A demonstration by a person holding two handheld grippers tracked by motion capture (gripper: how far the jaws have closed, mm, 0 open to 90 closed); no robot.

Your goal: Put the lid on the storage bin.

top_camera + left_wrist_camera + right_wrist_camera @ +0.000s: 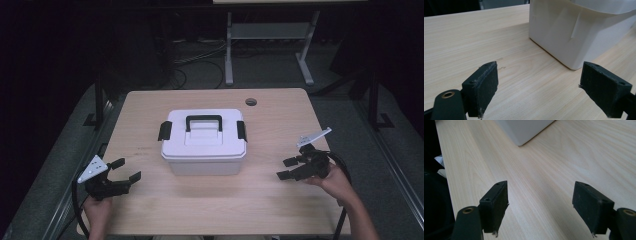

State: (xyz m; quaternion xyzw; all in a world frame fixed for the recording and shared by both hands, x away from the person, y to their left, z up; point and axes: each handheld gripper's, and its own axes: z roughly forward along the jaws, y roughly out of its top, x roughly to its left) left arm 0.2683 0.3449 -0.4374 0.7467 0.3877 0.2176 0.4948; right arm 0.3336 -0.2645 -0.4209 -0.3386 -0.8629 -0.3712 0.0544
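At the middle of the tabletop [150,210] stood a white lidded storage box [204,142], black latches fastened. The left claw [126,170] and right claw [286,168] flanked it, both spread and empty, probably poised to reach those latches.

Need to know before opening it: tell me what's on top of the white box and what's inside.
On the box sits a white lid with a black handle and two black side latches. The closed lid hides the inside.

A light wooden desk [150,210] has a round cable hole [251,102] near its far edge. Behind it, on the dark floor, stand a grey table frame [270,35] and loose cables [195,62].
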